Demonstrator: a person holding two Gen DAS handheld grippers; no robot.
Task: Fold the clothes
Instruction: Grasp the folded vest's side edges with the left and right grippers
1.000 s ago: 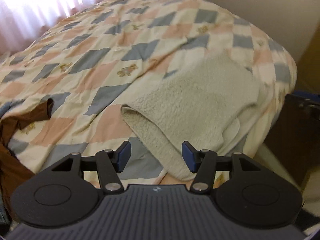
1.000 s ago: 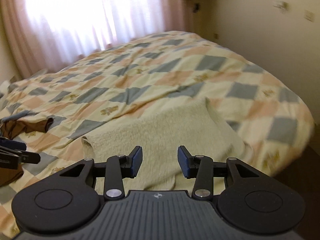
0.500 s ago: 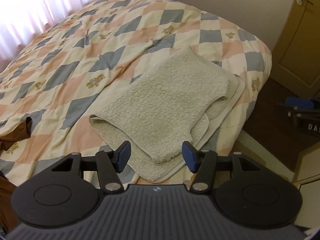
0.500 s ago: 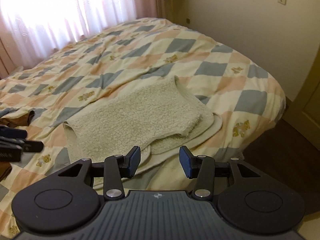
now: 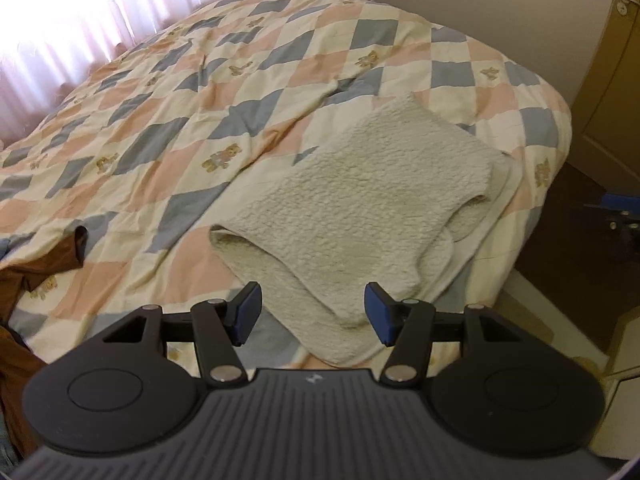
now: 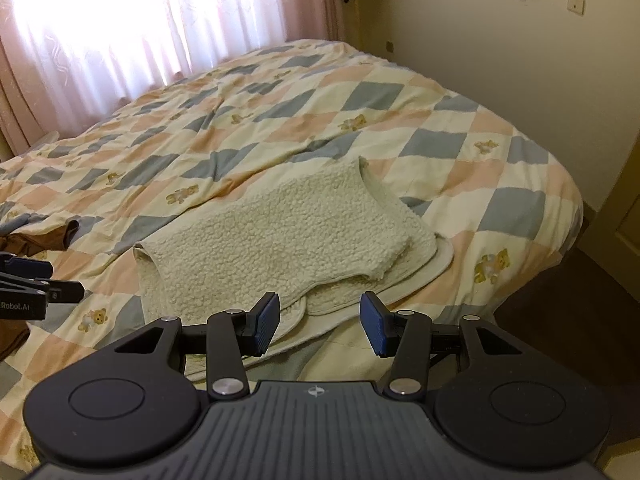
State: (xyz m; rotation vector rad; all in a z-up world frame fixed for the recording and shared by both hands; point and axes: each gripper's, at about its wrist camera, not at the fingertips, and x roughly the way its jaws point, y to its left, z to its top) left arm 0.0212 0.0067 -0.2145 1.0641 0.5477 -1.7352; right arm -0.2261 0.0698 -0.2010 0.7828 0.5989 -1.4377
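1. A bed with a checked cream, pink and grey teddy-bear quilt (image 5: 304,80) fills the background.
2. The folded cream fleece garment (image 5: 360,216) lies just ahead of both jaws.
3. The left gripper (image 5: 312,312) and right gripper (image 6: 319,322) are parted wide, holding nothing.

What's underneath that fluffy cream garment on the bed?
The fluffy cream garment lies folded on a checked quilt. Its own lower layers peek out at the near edge. Anything else beneath is covered.

This is a bedroom in a home. A wide bed (image 6: 500,216) with a teddy-bear quilt (image 6: 280,120) lies ahead of the hand-held gripper (image 6: 319,322); beyond it hang pink curtains (image 6: 120,28), and a wooden door (image 5: 608,80) stands at right.
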